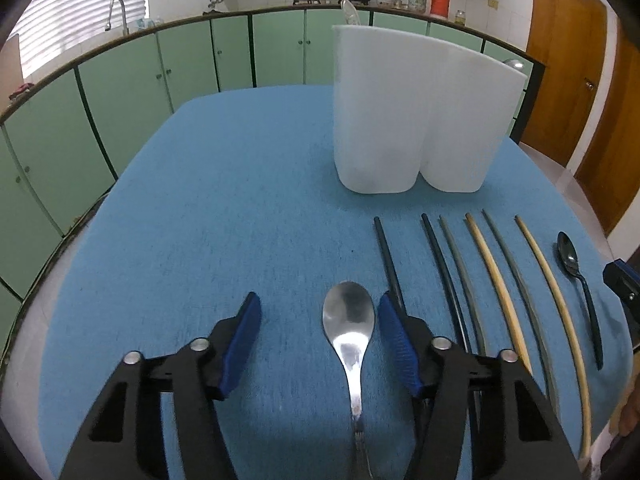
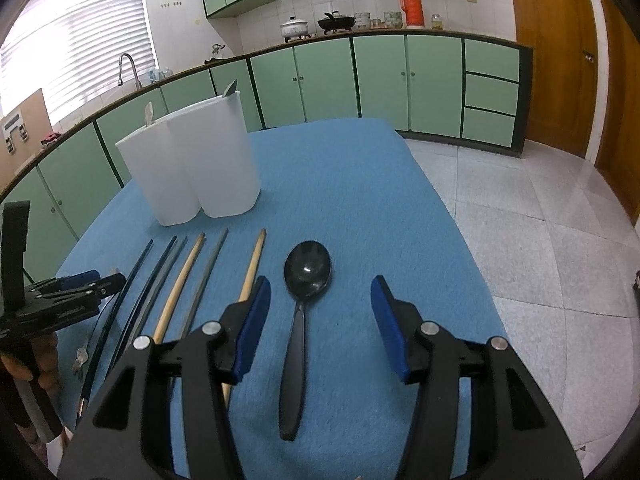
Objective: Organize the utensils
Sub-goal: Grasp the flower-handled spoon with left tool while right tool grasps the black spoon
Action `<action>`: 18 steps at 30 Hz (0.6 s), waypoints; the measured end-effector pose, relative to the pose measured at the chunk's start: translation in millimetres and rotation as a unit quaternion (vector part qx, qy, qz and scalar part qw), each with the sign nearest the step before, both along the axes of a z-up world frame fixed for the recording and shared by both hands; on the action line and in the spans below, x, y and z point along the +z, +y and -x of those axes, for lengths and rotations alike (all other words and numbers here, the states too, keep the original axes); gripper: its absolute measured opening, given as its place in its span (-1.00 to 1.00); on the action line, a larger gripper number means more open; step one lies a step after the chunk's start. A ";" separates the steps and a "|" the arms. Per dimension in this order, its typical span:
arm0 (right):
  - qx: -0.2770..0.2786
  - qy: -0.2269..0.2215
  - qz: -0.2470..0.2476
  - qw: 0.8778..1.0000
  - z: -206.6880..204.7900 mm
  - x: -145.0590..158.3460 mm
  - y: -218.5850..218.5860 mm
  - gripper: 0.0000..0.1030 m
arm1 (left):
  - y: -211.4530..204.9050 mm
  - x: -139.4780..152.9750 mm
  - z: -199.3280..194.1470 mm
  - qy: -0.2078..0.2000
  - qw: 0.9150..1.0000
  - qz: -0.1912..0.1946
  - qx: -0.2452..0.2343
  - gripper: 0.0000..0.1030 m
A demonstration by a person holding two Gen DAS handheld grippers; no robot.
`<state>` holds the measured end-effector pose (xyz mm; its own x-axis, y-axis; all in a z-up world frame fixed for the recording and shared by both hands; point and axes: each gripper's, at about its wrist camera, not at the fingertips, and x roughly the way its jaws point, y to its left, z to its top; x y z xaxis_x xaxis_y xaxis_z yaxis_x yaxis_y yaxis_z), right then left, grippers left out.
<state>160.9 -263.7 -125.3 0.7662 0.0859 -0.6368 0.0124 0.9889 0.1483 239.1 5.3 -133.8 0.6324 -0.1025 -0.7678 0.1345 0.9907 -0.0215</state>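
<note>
1. Left claw (image 1: 318,312) is seen in the left wrist view with its pads apart; the silver spoon (image 1: 349,320) lies flat on the blue desk (image 1: 224,200) between them, its bowl just beside the right pad, and no pad is judged to be pressing on it.
2. Beyond it, the white holder (image 1: 416,120) stands toward the far edge, and six chopsticks (image 1: 496,280) are laid in a row toward the right edge.
3. A better grip would be had if the handle were centred between the pads before closing.
4. Right claw (image 2: 320,300) is shown in the right wrist view with pads apart, nothing clamped; the black spoon (image 2: 306,272) lies between them near the right edge.
5. The slim handle should be pinched low against the cloth, since a thin utensil is judged likely to slip.
</note>
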 end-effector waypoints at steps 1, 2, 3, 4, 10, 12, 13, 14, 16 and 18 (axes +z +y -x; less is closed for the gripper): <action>0.000 -0.001 -0.001 1.000 -0.2 0.2 -0.1 -0.01 | 0.5 0.7 -0.6 0.000 1.000 0.000 -0.001 -0.03; 0.000 -0.001 -0.003 1.000 -0.3 0.4 -0.3 -0.01 | 0.1 1.2 -0.9 0.000 1.000 0.001 -0.003 -0.13; 0.000 -0.002 -0.003 1.000 -0.2 0.6 -0.3 -0.01 | -0.3 1.7 -0.9 0.002 1.000 0.003 -0.006 -0.19; 0.001 -0.002 -0.003 1.000 -0.6 0.6 -0.2 -0.01 | 0.2 2.1 -0.3 0.003 1.000 0.004 -0.008 -0.22; 0.004 0.005 0.000 1.000 -8.7 1.0 3.1 -0.01 | -3.3 2.7 0.1 0.005 1.000 0.000 -0.007 -0.26; 0.006 0.003 0.000 1.000 -11.0 2.7 4.6 -0.01 | -4.8 2.3 0.6 0.003 1.000 -0.003 -0.007 -0.27; 0.007 0.003 0.001 1.000 -12.7 3.7 5.7 -0.01 | -5.1 2.7 0.7 0.002 1.000 -0.003 -0.007 -0.32; 0.008 0.006 0.004 1.000 -15.3 4.0 7.0 -0.01 | -5.8 2.7 1.4 0.001 1.000 -0.001 -0.009 -0.49; 0.008 0.012 0.007 1.000 -20.9 3.5 8.9 -0.01 | -10.0 2.8 3.8 -0.004 1.000 -0.008 -0.012 -0.49; 0.011 0.022 0.005 1.000 -27.2 1.9 10.6 -0.01 | -8.7 3.0 4.7 -0.007 1.000 -0.007 -0.012 -0.49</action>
<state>188.1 -253.1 -123.4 0.7354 0.0956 -0.6708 -0.0032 0.9905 0.1376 234.4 -3.4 -130.8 0.6405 -0.1066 -0.7605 0.1578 0.9875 -0.0055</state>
